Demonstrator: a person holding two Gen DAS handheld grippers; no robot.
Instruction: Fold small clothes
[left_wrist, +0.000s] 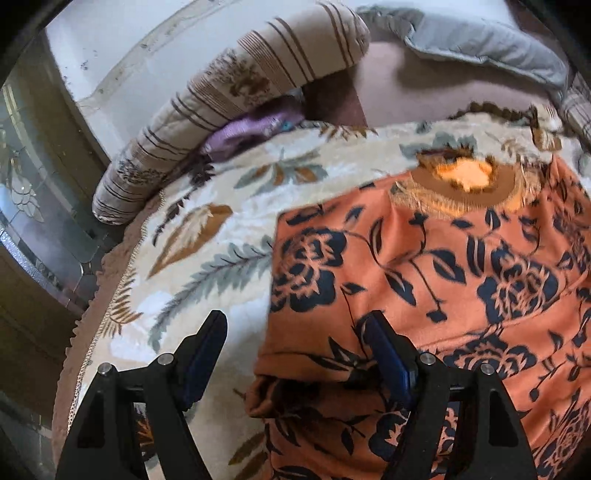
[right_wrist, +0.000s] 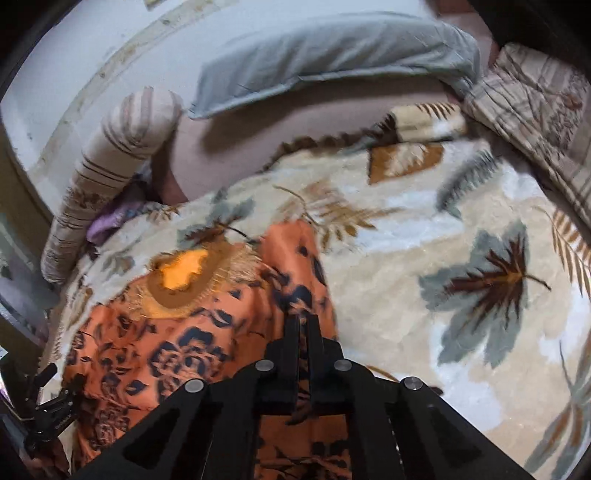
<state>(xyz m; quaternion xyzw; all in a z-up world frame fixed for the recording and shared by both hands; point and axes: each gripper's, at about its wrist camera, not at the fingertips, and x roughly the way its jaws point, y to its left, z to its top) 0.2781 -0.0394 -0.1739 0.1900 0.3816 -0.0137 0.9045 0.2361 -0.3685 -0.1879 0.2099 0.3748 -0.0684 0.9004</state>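
Note:
An orange garment with dark blue flowers (left_wrist: 424, 266) lies spread on a cream leaf-print blanket (left_wrist: 221, 206), its brown neckline at the far end. My left gripper (left_wrist: 295, 325) is open over the garment's left edge, its right finger (left_wrist: 388, 350) above the cloth and its left finger (left_wrist: 207, 347) above the blanket. In the right wrist view the garment (right_wrist: 177, 332) lies left of centre. My right gripper (right_wrist: 303, 323) is shut on the garment's right edge, with orange cloth pinched between the fingers.
A striped bolster (left_wrist: 229, 99) and a grey pillow (left_wrist: 480, 44) lie at the head of the bed, with a purple cloth (left_wrist: 243, 129) tucked beside the bolster. A checked quilt (right_wrist: 535, 122) lies at the right. The bed's left edge drops off (left_wrist: 74, 350).

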